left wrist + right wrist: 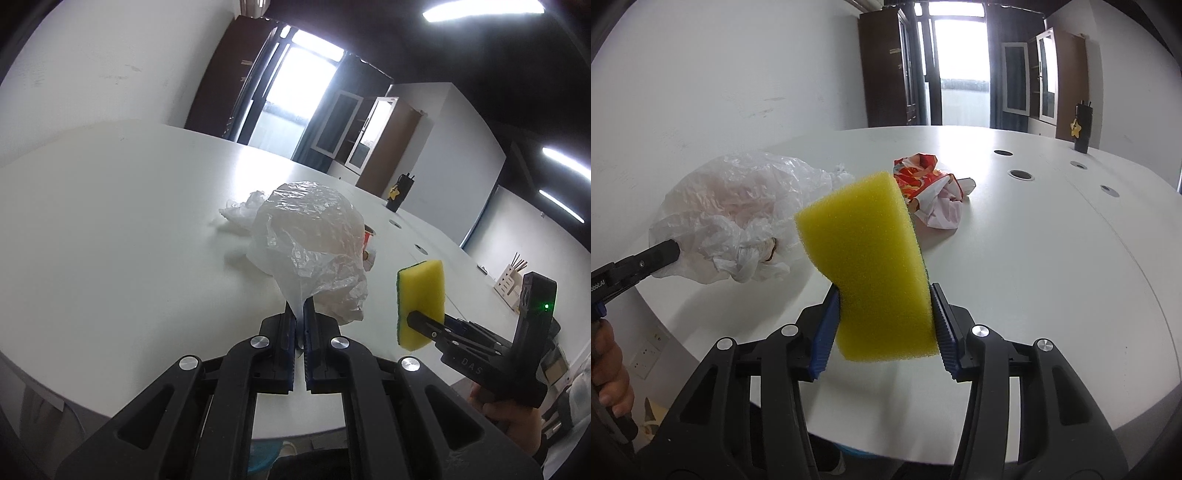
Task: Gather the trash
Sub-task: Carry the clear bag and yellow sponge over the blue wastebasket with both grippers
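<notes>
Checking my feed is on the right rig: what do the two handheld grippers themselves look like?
Both are black plastic linkage frames with round silver pivot bolts and blue ribbed finger pads. The left gripper bears white lettering on its arm; the right gripper shows "DAS" lettering and a green indicator light. Bare hands grip the handles; no cables show.

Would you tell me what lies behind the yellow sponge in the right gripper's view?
Behind the sponge, a crumpled red wrapper lies on the white table; its near left edge is covered by the sponge.
</notes>
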`<act>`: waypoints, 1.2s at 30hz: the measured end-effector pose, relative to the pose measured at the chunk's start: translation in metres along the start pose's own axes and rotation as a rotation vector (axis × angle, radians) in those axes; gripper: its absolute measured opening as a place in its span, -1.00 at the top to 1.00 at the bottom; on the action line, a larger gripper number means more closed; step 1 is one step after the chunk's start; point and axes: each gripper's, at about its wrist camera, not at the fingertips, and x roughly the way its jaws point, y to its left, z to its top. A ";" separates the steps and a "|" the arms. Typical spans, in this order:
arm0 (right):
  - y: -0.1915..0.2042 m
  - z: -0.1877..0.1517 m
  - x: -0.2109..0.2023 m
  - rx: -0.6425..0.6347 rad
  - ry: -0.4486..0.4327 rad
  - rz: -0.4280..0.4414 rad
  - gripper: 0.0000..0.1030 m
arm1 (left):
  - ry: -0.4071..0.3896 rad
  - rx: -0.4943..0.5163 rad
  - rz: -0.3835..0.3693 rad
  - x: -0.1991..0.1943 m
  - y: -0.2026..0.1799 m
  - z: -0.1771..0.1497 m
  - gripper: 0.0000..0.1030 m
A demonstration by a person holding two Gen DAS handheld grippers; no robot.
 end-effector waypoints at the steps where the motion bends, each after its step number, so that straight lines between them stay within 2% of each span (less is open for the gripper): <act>1: 0.002 -0.004 -0.005 -0.008 -0.007 -0.005 0.13 | -0.003 0.004 -0.004 -0.006 -0.002 -0.003 0.96; 12: 0.019 -0.044 -0.061 -0.021 -0.031 0.011 0.13 | 0.002 0.077 0.009 -0.046 -0.018 -0.036 0.96; 14: 0.022 -0.048 -0.069 -0.030 -0.030 0.014 0.13 | 0.010 0.089 -0.007 -0.054 -0.022 -0.041 0.96; 16: 0.021 -0.051 -0.078 -0.012 -0.025 0.047 0.13 | 0.002 0.112 -0.006 -0.066 -0.027 -0.044 0.96; 19: 0.021 -0.058 -0.089 -0.017 -0.027 0.045 0.13 | 0.000 0.144 -0.010 -0.081 -0.032 -0.049 0.95; 23: 0.020 -0.068 -0.101 -0.032 -0.023 0.045 0.13 | -0.044 0.203 0.014 -0.102 -0.035 -0.057 0.96; 27: 0.019 -0.079 -0.110 -0.033 -0.020 0.054 0.13 | -0.019 0.191 -0.004 -0.115 -0.031 -0.068 0.95; 32: 0.023 -0.100 -0.118 -0.056 0.003 0.063 0.13 | 0.006 0.246 -0.005 -0.125 -0.036 -0.085 0.96; 36: 0.026 -0.121 -0.120 -0.070 0.037 0.069 0.13 | 0.034 0.301 0.039 -0.121 -0.033 -0.105 0.95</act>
